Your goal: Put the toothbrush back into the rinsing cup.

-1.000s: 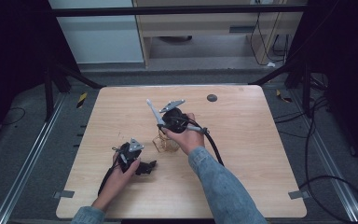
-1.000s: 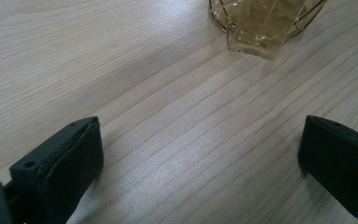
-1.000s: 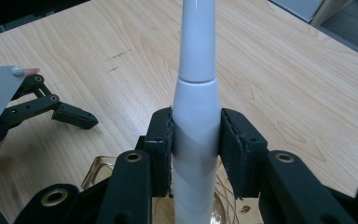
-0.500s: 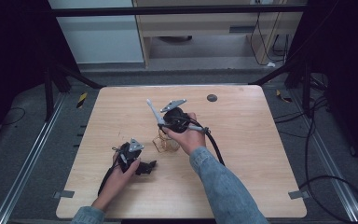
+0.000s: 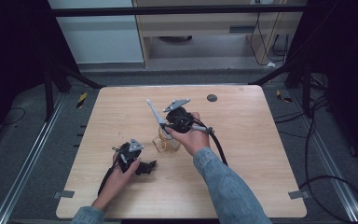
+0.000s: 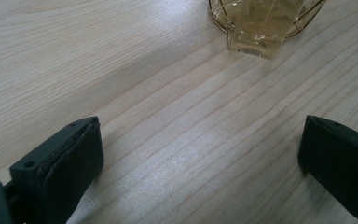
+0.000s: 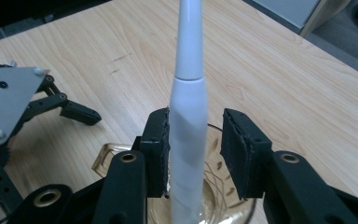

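Observation:
A glass cup in a gold wire holder [image 5: 168, 142] stands mid-table. A white, tapered stick [image 5: 153, 111] stands in it, leaning to the far left. My right gripper [image 5: 167, 127] reaches over the cup with the stick [image 7: 188, 116] between its jaws. One pad touches the stick and the other stands a little off it, so the gripper [image 7: 196, 140] is open. My left gripper [image 5: 145, 167] rests on the table near the front left. Its jaws [image 6: 200, 149] are spread wide with bare wood between them, and they point toward the cup [image 6: 261, 28].
The wooden table [image 5: 251, 154] has a small black disc [image 5: 211, 98] near its far edge. Cables trail from both grippers toward the person. Metal rails and floor cables run along both sides of the table.

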Action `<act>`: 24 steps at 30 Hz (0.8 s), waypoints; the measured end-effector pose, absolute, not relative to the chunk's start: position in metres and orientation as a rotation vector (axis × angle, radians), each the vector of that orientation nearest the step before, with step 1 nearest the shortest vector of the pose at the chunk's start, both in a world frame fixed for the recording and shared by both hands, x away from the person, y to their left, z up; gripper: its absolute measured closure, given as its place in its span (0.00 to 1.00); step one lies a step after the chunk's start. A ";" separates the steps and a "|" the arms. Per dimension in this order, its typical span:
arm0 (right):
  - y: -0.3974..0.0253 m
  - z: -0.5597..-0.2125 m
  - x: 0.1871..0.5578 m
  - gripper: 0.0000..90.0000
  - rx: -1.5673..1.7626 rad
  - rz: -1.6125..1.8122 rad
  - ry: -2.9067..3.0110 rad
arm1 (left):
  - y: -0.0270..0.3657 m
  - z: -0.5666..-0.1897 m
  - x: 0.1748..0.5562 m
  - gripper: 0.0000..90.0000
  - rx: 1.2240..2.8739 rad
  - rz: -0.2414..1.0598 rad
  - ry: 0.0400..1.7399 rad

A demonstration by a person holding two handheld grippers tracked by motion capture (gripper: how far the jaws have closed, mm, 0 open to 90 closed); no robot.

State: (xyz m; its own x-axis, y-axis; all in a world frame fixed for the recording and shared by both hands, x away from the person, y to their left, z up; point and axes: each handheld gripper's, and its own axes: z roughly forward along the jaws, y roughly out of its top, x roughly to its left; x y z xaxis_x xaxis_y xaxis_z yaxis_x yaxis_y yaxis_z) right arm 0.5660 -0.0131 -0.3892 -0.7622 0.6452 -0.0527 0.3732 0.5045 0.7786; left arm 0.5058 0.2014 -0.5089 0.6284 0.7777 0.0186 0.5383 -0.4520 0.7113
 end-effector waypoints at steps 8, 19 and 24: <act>-0.020 -0.385 0.563 0.69 0.852 1.133 2.406 | 0.201 -0.509 0.506 0.00 2.167 0.452 1.025; -0.024 -0.380 0.558 0.69 0.847 1.141 2.391 | 0.201 -0.509 0.506 0.00 2.168 0.452 1.025; -0.027 -0.378 0.555 0.68 0.844 1.139 2.392 | 0.201 -0.509 0.506 0.00 2.167 0.452 1.025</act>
